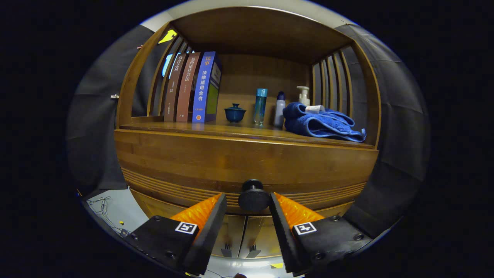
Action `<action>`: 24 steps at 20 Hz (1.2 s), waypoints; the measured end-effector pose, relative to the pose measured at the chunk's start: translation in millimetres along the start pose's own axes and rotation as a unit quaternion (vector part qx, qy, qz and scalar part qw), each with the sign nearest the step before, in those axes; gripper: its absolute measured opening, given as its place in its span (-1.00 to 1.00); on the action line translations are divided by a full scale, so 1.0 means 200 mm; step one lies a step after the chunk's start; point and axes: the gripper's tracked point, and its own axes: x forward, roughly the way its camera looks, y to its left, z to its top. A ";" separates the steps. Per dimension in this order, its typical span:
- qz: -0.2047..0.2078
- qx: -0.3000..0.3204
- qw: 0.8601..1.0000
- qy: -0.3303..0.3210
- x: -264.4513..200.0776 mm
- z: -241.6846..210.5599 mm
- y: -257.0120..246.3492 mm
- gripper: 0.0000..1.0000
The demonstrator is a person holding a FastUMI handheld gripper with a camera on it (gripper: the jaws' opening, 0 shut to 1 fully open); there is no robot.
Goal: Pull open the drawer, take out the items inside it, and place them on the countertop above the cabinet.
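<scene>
Closed wooden drawer (247, 164) beneath the tabletop (216, 129): rigid, likely sliding stiffly, best taken by its round, hard knob (253, 197), which sits between the spread, untouching fingers of the hand-held gripper (247, 202).

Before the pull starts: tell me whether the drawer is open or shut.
Shut: the drawer front sits flush in the cabinet, its knob between the open gripper fingers.

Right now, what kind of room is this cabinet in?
Probably a mock-up of a home study or living room inside a booth. A wooden cabinet holds books, a small teacup, bottles and a folded blue towel. The open gripper has its fingers either side of the drawer knob.
</scene>
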 end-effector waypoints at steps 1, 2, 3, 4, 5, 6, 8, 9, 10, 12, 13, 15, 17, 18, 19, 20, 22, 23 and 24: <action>-0.001 0.005 1.000 -0.004 0.01 0.01 -0.01 0.52; -0.001 0.014 1.000 -0.010 0.02 0.02 -0.02 0.52; 0.003 0.025 1.000 -0.012 0.04 0.03 -0.02 0.44; 0.001 0.027 1.000 -0.007 0.06 0.02 -0.03 0.35; 0.006 0.025 1.000 0.003 0.05 0.01 -0.04 0.19; 0.012 0.026 1.000 0.004 0.09 0.00 -0.05 0.11; 0.020 0.042 0.999 0.005 0.08 0.00 -0.03 0.03; 0.021 0.049 0.999 0.001 0.07 0.01 -0.03 -0.10; 0.020 0.048 0.999 0.001 0.06 0.02 -0.03 -0.10; 0.017 0.040 0.999 0.006 0.05 0.01 -0.03 -0.21; 0.019 0.040 0.999 0.009 0.04 0.00 -0.02 -0.22; 0.026 0.050 0.998 0.009 -0.02 0.00 -0.02 -0.21; 0.026 0.052 0.998 0.007 -0.09 0.00 -0.03 -0.21; 0.025 0.049 0.998 0.008 -0.13 -0.01 -0.03 -0.22; 0.023 0.047 0.999 0.007 -0.17 -0.02 -0.03 -0.22; 0.022 0.047 0.999 0.007 -0.22 -0.02 -0.03 -0.22; 0.017 0.048 0.999 0.007 -0.30 -0.03 -0.04 -0.22; 0.015 0.047 0.999 0.007 -0.34 -0.04 -0.04 -0.22; 0.012 0.046 0.999 0.007 -0.38 -0.05 -0.05 -0.22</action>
